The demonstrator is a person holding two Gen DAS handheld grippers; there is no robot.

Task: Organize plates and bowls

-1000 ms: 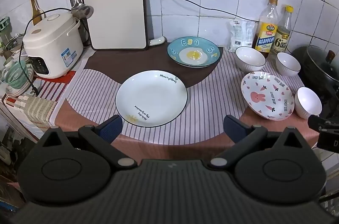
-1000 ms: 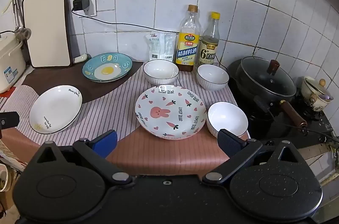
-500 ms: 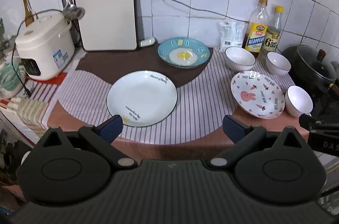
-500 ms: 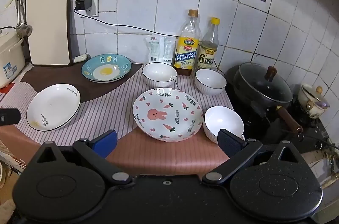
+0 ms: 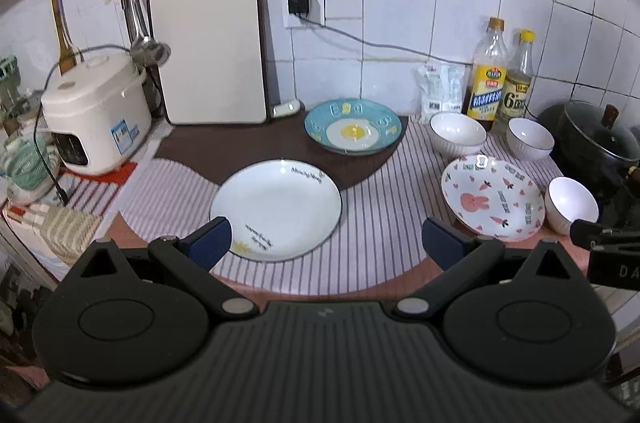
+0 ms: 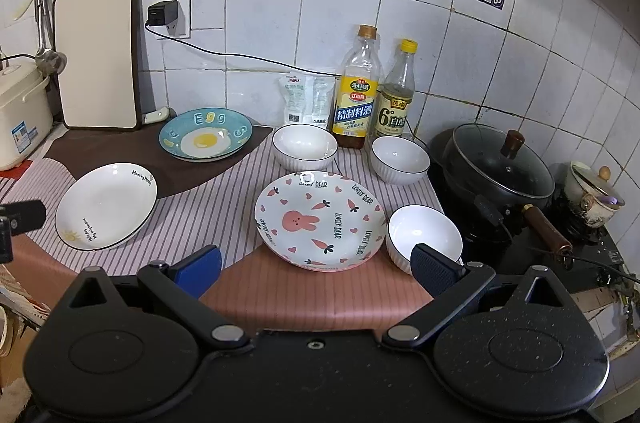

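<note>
Three plates lie apart on the striped mat: a white plate (image 5: 276,209) (image 6: 106,205) at the front left, a blue egg plate (image 5: 353,131) (image 6: 205,139) behind it, a pink rabbit plate (image 5: 493,202) (image 6: 320,219) to the right. Three white bowls stand around the rabbit plate: one behind it (image 5: 458,134) (image 6: 305,146), one further right (image 5: 530,138) (image 6: 400,159), one at the front right (image 5: 573,203) (image 6: 424,235). My left gripper (image 5: 325,243) hangs open before the white plate. My right gripper (image 6: 316,267) is open before the rabbit plate. Both hold nothing.
A rice cooker (image 5: 94,113) and cutting board (image 5: 208,41) stand at the back left. Two bottles (image 6: 358,91) and a packet (image 6: 306,99) line the tiled wall. A lidded black pot (image 6: 500,167) sits on the stove at right, beside a small ceramic pot (image 6: 592,199).
Both grippers have drawn back and risen a little, so the counter shows smaller and lower. No plate or bowl has moved. Both grippers stay open.
</note>
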